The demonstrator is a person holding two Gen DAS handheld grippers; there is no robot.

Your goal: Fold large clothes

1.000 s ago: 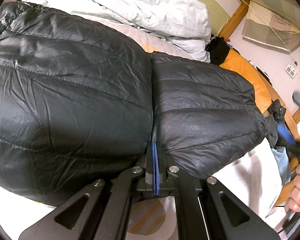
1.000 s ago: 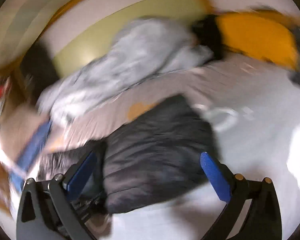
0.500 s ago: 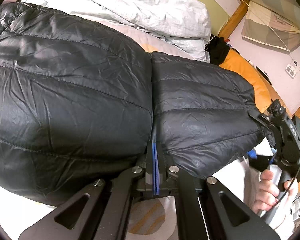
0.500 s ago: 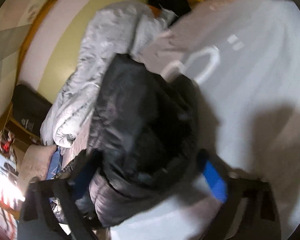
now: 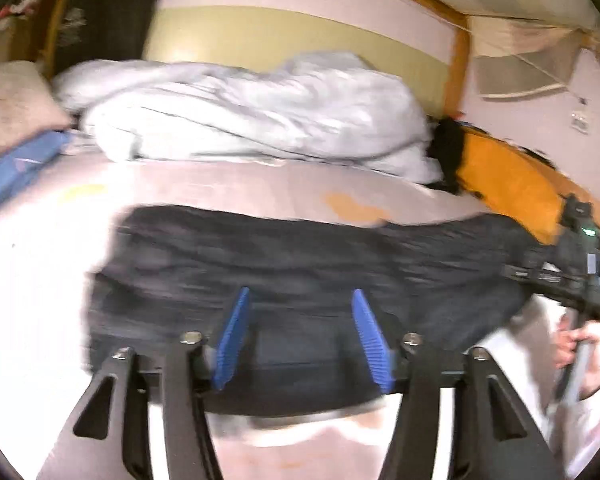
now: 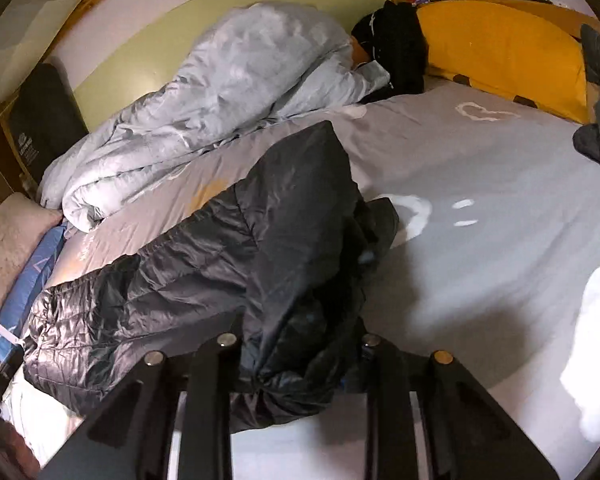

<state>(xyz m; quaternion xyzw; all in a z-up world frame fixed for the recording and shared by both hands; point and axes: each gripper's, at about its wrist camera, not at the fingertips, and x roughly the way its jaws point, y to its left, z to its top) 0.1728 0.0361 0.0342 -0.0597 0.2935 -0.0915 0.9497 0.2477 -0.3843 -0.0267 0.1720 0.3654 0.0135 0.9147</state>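
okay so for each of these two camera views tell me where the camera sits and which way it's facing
Left wrist: sits on the left gripper, angled down across the bed at the black puffer jacket; its blue pads are opening with nothing pinched between them, and the person's hand shows at right.
Right wrist: sits on the right gripper, looking down along the jacket; its jaws are closing around bunched fabric.
Shared: jacket, pale duvet, orange cushion.

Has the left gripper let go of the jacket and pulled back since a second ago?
Yes. The left gripper has released the black jacket, jaws opening, and drawn back and up: the duvet and wall now fill its view.
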